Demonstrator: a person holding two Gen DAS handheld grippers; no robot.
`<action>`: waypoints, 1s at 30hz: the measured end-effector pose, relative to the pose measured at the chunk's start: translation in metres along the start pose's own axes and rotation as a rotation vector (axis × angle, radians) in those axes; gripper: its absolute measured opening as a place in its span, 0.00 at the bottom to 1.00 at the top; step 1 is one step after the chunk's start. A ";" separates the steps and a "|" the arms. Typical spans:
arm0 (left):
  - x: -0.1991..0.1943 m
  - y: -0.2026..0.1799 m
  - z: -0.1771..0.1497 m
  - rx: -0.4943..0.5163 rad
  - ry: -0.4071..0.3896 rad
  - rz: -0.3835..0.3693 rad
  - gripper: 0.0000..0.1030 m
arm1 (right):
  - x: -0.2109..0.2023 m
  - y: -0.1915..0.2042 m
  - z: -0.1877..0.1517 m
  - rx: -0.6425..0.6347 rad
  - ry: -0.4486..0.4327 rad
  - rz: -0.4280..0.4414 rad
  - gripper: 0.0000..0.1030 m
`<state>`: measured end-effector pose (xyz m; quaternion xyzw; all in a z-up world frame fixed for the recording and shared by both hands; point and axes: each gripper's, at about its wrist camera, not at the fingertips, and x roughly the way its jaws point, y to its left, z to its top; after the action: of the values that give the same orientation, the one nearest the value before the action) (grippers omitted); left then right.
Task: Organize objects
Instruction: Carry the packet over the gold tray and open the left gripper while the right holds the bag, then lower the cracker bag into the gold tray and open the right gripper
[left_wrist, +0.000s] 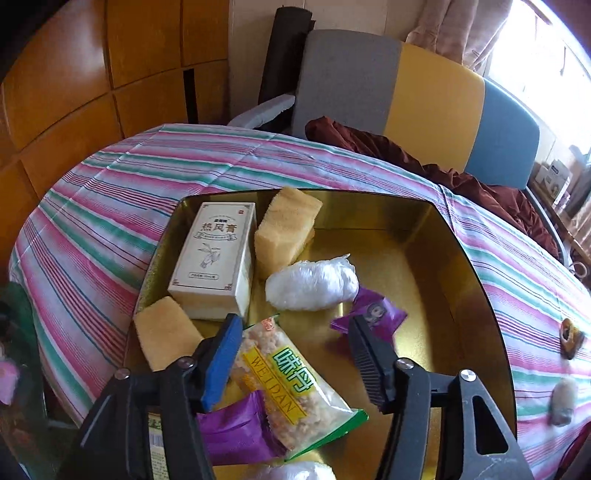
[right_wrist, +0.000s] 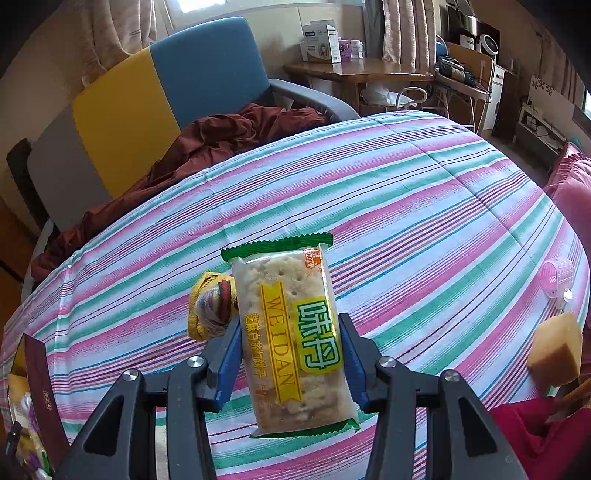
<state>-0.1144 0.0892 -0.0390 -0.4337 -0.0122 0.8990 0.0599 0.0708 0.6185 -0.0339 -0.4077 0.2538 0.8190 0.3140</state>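
Note:
In the left wrist view a gold tin tray (left_wrist: 436, 236) lies on the striped cloth (left_wrist: 110, 206). It holds a white box (left_wrist: 216, 258), two yellow sponges (left_wrist: 286, 225) (left_wrist: 166, 332), a white wrapped ball (left_wrist: 312, 282), purple candy packets (left_wrist: 373, 314) (left_wrist: 236, 428) and a Weidan cracker pack (left_wrist: 288, 384). My left gripper (left_wrist: 293, 332) is open just above that pack. In the right wrist view my right gripper (right_wrist: 288, 328) is shut on another Weidan cracker pack (right_wrist: 291, 332), held above the cloth.
A yellow knitted item (right_wrist: 208, 302) lies on the cloth behind the held pack. A pink small basket (right_wrist: 557, 282) and a yellow sponge (right_wrist: 556, 349) are at the right. A dark red box edge (right_wrist: 40, 387) is at the left. A sofa with brown cloth (right_wrist: 207, 144) stands behind.

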 end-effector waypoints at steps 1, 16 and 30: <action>-0.004 0.001 -0.001 0.004 -0.012 0.004 0.62 | -0.001 0.000 0.000 0.002 -0.004 0.001 0.47; -0.080 0.012 -0.026 0.076 -0.158 0.022 0.69 | -0.039 0.036 -0.012 -0.112 -0.113 0.069 0.47; -0.101 0.041 -0.039 0.032 -0.189 -0.004 0.71 | -0.087 0.244 -0.086 -0.528 0.016 0.442 0.47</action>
<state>-0.0251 0.0356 0.0124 -0.3459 -0.0042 0.9359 0.0671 -0.0206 0.3694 0.0307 -0.4166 0.1179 0.9013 0.0107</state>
